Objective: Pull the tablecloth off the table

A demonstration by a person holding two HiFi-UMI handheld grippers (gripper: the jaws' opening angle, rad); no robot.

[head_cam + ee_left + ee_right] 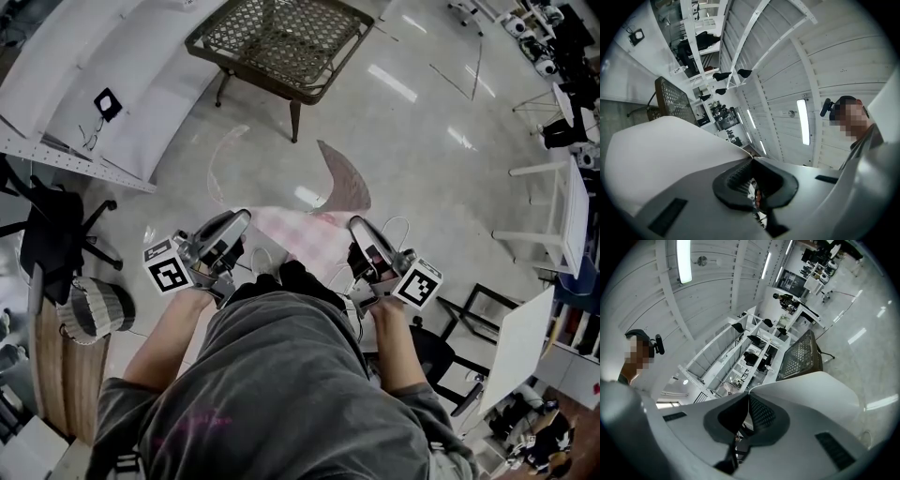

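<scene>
The pink checked tablecloth (292,231) is off the table and hangs between my two grippers, one flap (343,178) trailing toward the glossy floor. The lattice-top table (281,37) stands bare at the far side; it also shows in the left gripper view (671,101) and the right gripper view (802,355). My left gripper (242,218) is shut on the cloth's left end, and my right gripper (359,227) is shut on its right end. Both gripper cameras tilt up at the ceiling, with the left gripper's (752,159) and the right gripper's (749,395) jaw tips meeting. A sliver of pink shows behind the left pads.
A black office chair (52,234) and a grey knitted item (94,307) stand at my left. A white slanted panel (103,84) lies far left. White tables (572,206) and shelving line the right side. My torso fills the bottom of the head view.
</scene>
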